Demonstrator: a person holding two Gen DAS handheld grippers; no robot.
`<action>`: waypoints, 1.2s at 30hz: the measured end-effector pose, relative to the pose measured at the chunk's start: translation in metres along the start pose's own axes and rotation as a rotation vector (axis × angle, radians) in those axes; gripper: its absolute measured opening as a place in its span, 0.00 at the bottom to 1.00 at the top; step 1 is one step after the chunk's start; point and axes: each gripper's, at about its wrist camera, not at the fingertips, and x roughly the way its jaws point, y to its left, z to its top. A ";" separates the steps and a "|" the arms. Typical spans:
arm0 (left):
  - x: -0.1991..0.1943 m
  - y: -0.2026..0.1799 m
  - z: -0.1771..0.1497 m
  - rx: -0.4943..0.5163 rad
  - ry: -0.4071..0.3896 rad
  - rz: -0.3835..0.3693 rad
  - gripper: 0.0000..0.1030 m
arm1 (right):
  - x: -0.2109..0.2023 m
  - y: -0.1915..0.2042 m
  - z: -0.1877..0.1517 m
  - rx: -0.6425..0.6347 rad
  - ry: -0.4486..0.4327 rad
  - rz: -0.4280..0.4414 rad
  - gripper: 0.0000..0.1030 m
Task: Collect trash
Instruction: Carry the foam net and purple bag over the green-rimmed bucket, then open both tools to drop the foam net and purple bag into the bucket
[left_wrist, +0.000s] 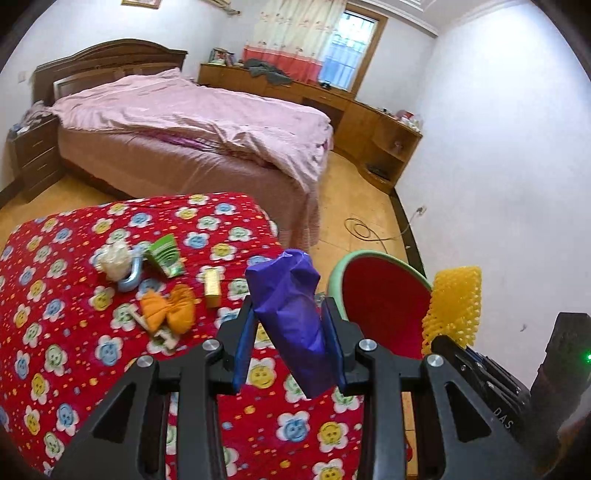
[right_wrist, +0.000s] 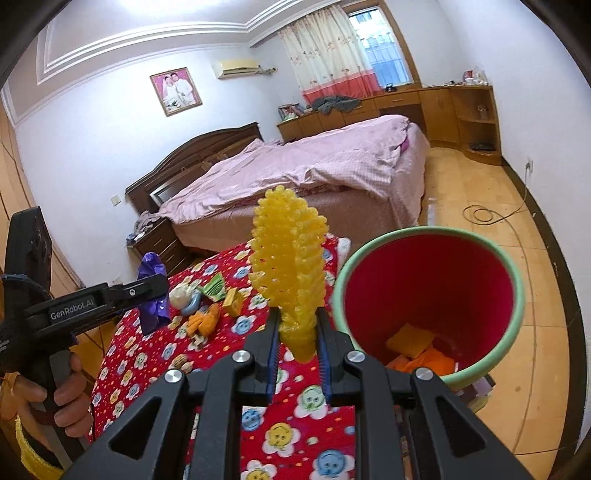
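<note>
My left gripper (left_wrist: 290, 314) is shut on a crumpled purple wrapper (left_wrist: 291, 314) and holds it above the red flowered tablecloth (left_wrist: 74, 354), left of the bin. My right gripper (right_wrist: 297, 326) is shut on a yellow foam net (right_wrist: 290, 258), held upright just left of the bin's rim. The bin (right_wrist: 432, 291) is red inside with a green rim and holds orange scraps (right_wrist: 421, 354); it also shows in the left wrist view (left_wrist: 380, 299). On the cloth lie a white wad on a blue ring (left_wrist: 118, 262), a green packet (left_wrist: 164, 254), a yellow box (left_wrist: 213, 288) and orange peel (left_wrist: 170, 308).
A bed with a pink cover (left_wrist: 192, 122) stands behind the table. Wooden cabinets (left_wrist: 369, 122) line the far wall under the window. A cable (left_wrist: 365, 229) lies coiled on the tiled floor by the white wall. A nightstand (left_wrist: 35, 155) stands left of the bed.
</note>
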 end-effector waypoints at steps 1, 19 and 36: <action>0.003 -0.004 0.001 0.005 0.003 -0.007 0.34 | -0.002 -0.003 0.001 0.003 -0.005 -0.006 0.19; 0.075 -0.068 0.001 0.107 0.083 -0.102 0.34 | -0.002 -0.059 0.018 0.073 -0.025 -0.115 0.19; 0.162 -0.096 -0.013 0.175 0.193 -0.084 0.34 | 0.037 -0.120 0.014 0.145 0.058 -0.246 0.20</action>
